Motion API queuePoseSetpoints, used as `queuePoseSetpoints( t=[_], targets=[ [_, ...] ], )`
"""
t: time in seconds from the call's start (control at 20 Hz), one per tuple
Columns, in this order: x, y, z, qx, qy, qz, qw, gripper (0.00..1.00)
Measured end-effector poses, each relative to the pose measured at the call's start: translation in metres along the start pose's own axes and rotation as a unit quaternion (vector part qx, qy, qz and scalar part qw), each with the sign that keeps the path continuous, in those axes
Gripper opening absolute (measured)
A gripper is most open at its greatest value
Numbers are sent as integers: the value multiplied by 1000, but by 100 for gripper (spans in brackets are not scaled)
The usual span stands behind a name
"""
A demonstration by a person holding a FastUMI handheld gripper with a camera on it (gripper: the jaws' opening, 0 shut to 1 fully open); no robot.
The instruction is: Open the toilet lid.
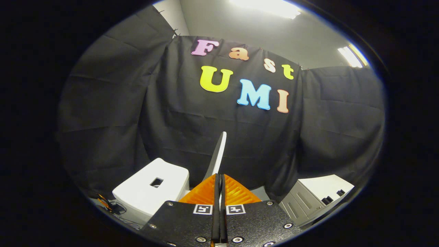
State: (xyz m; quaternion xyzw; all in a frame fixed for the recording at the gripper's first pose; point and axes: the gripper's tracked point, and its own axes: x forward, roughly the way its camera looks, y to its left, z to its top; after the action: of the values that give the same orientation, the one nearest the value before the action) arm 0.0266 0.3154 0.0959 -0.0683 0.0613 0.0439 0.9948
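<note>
The white toilet lid (218,154) is seen edge-on as a thin blade that rises steeply from between my fingertips toward the black cloth wall. My gripper (220,175) is shut on the lid's rim, with both fingers pressed against its two faces. The lid is lifted well up, nearly upright. To the left of the fingers, just beyond them, stands the white toilet tank (151,192), which has a small rectangular hole in its top. The bowl and seat are hidden below the gripper body.
A white cabinet (317,197) with dark handles stands to the right of the fingers, low against the cloth wall (192,130). Some cables (111,205) lie on the floor left of the tank. The cloth wall hangs close behind the lid.
</note>
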Motion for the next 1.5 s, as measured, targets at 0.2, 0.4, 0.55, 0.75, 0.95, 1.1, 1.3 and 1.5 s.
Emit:
queuePoseSetpoints(
  t=[0.2, 0.4, 0.55, 0.75, 0.95, 1.1, 1.3, 1.5],
  targets=[
    [2, 13, 4, 22, -6, 11, 1000, 0],
    [0, 32, 7, 32, -2, 28, 999, 0],
    [0, 51, 10, 31, -9, 52, 998, 0],
    [-1, 70, 11, 47, -3, 77, 996, 1],
    [-2, 89, 14, 51, -1, 102, 994, 2],
    [-2, 109, 14, 42, 0, 132, 990, 3],
    [-6, 116, 14, 34, 2, 144, 989, 3],
    [-6, 114, 14, 59, -1, 152, 987, 6]
  ],
)
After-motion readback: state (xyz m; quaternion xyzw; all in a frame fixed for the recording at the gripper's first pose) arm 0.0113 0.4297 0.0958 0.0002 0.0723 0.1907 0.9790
